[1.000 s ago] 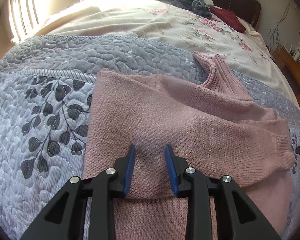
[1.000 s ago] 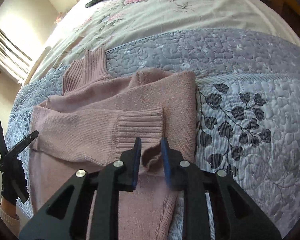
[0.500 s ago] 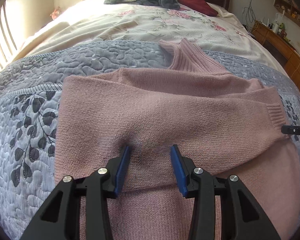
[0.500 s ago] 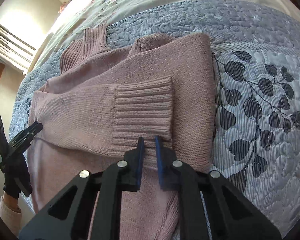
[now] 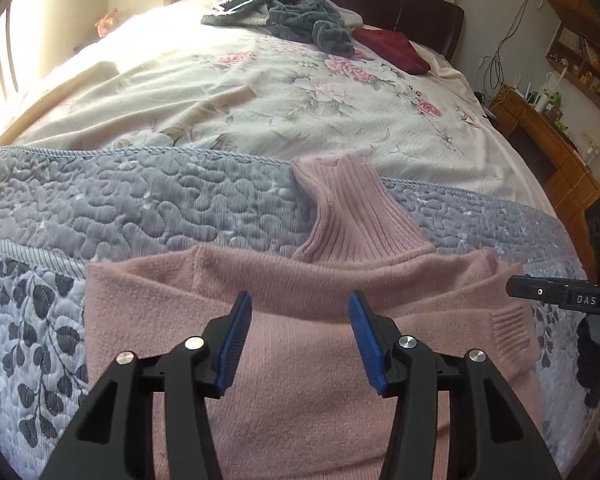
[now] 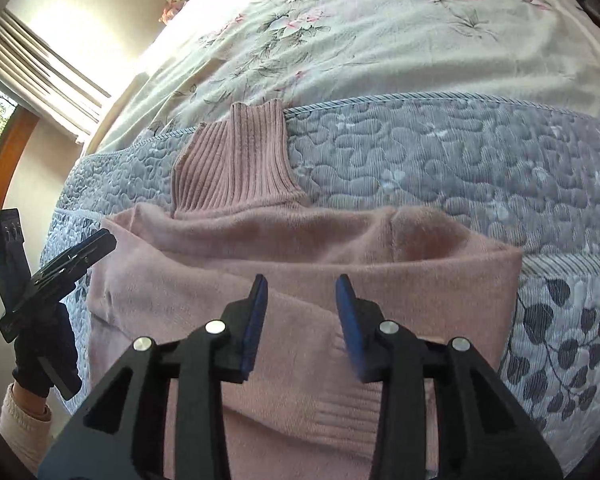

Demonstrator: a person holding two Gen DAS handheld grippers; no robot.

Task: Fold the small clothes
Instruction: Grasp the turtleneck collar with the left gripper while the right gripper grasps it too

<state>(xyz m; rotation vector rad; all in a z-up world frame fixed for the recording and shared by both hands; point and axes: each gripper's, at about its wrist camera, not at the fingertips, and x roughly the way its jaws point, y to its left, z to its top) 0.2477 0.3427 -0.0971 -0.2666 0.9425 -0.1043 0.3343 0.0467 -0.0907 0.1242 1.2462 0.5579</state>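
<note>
A pink turtleneck sweater (image 5: 300, 392) (image 6: 308, 264) lies flat on the grey quilted blanket (image 5: 140, 204) (image 6: 460, 168), with its ribbed neck (image 5: 352, 212) (image 6: 236, 160) pointing to the head of the bed. Both sleeves are folded across the body, and a ribbed cuff (image 5: 512, 328) (image 6: 348, 412) lies on top. My left gripper (image 5: 300, 320) hovers open over the middle of the sweater, holding nothing. My right gripper (image 6: 302, 308) is open too, just above the folded sleeve. Each gripper also shows at the edge of the other's view: the right gripper (image 5: 556, 300) and the left gripper (image 6: 64, 264) in a gloved hand.
A floral sheet (image 5: 260, 96) covers the far half of the bed. A heap of grey-green clothes (image 5: 292, 12) and a dark red garment (image 5: 392, 50) lie by the headboard. A wooden dresser (image 5: 548, 148) stands to the right, and window blinds (image 6: 40, 68) hang on the left.
My right gripper was closed on the ribbed cuff and has opened, leaving the cuff on the sweater. My left gripper has opened wider. Both have drawn back toward the sweater's lower part.
</note>
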